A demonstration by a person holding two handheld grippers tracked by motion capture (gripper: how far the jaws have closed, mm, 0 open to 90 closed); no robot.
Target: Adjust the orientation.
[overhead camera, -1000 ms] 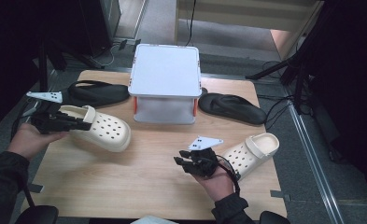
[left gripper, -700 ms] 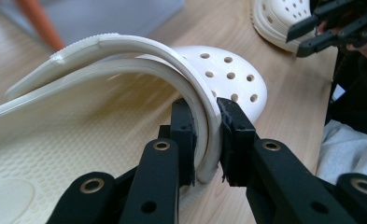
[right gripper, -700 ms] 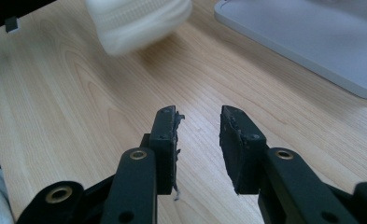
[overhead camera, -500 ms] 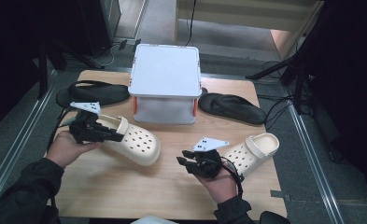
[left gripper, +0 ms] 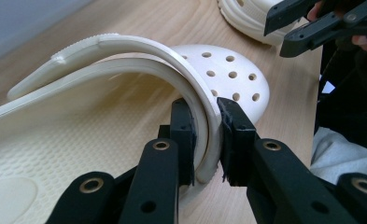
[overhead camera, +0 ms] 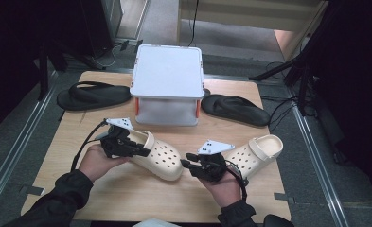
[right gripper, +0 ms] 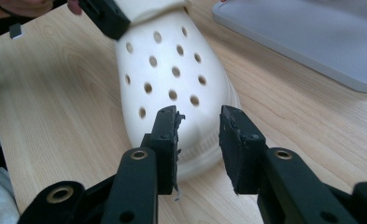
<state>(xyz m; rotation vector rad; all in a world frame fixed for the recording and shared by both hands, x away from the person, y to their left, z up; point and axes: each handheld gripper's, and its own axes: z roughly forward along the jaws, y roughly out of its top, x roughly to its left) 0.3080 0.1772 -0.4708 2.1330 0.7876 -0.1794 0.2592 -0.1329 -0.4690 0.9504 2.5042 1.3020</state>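
While my left gripper (left gripper: 204, 135) pinches the heel strap of the cream clog (overhead camera: 157, 156) mid-table, before the lidded box (overhead camera: 167, 85), I'm bringing it toward its mate (overhead camera: 257, 151). My right gripper (right gripper: 197, 140) hangs unclenched at the perforated toe; next I'd set the rubbery pair side by side.

The high view looks forward and down from above the person's side, taking in the whole table (overhead camera: 127, 198) from some way off. The left gripper view sits close behind its own jaws, facing along the clog (left gripper: 125, 84) toward the right gripper (left gripper: 312, 25) across the table. The right gripper view sits just as close and faces back the other way, so both share the clog's (right gripper: 172, 79) holed toe, which the high view (overhead camera: 162, 158) shows mid-table.
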